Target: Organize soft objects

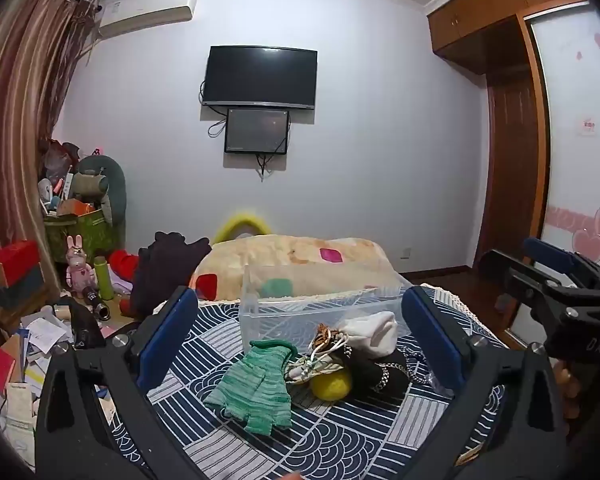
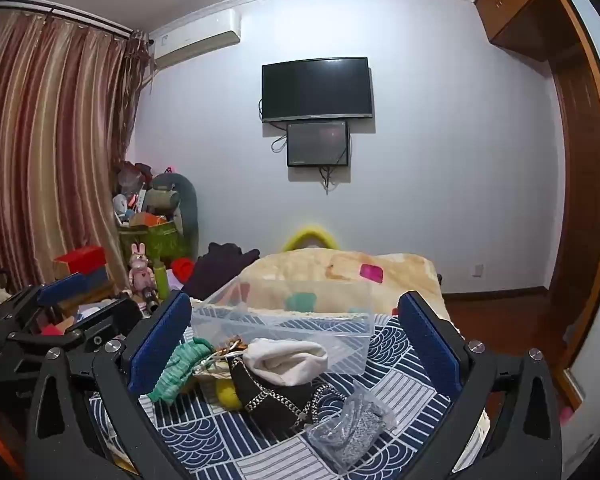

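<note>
A pile of soft things lies on the blue patterned cloth (image 1: 332, 444): a green knitted glove (image 1: 258, 388), a yellow ball (image 1: 332, 385), a white rolled cloth (image 1: 374, 332), a black pouch with a chain (image 1: 376, 372) and a small drawstring bag (image 1: 324, 344). A clear plastic bin (image 1: 300, 312) stands just behind them. My left gripper (image 1: 300, 332) is open and empty, above and in front of the pile. My right gripper (image 2: 296, 340) is open and empty, also facing the pile; it shows at the right in the left wrist view (image 1: 548, 280). A clear bag of grey material (image 2: 352, 436) lies nearest it.
A folded beige blanket (image 1: 296, 268) lies behind the bin. A dark garment (image 1: 164, 272) lies at the left. Boxes, papers, a pink rabbit toy (image 1: 78, 266) and a green bottle (image 1: 103, 278) crowd the left side. A wardrobe (image 1: 512, 152) stands at the right.
</note>
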A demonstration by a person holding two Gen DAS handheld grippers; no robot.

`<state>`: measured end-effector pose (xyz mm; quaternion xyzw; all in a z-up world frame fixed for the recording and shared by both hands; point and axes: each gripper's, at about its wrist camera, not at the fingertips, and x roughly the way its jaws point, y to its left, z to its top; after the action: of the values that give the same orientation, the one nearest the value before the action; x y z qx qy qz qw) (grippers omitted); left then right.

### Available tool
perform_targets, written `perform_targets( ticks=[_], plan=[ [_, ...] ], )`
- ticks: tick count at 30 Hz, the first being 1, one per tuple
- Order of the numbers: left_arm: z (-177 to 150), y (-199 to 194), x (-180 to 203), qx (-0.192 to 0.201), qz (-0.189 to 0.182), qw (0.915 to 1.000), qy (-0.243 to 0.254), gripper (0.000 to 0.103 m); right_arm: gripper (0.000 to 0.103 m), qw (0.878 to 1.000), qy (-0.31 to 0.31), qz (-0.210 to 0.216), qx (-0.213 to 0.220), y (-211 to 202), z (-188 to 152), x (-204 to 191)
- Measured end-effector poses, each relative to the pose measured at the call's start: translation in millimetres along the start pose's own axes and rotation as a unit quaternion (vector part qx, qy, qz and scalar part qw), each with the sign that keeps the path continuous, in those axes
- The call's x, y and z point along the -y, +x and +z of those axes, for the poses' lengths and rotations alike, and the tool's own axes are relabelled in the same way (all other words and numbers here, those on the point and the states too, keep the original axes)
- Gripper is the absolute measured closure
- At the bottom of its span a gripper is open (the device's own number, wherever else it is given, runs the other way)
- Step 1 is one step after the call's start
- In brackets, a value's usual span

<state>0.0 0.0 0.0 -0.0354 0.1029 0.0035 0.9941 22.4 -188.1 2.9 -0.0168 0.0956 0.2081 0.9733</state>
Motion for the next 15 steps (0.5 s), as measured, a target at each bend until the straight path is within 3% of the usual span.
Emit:
perform_targets(
  ticks=[15],
  plan=[
    [0.3, -2.0, -4.6, -0.001, -0.018, 0.9997, -0.016, 0.000, 0.000, 1.000, 0.001, 0.000, -0.004, -0.3, -5.1, 0.4]
  ],
)
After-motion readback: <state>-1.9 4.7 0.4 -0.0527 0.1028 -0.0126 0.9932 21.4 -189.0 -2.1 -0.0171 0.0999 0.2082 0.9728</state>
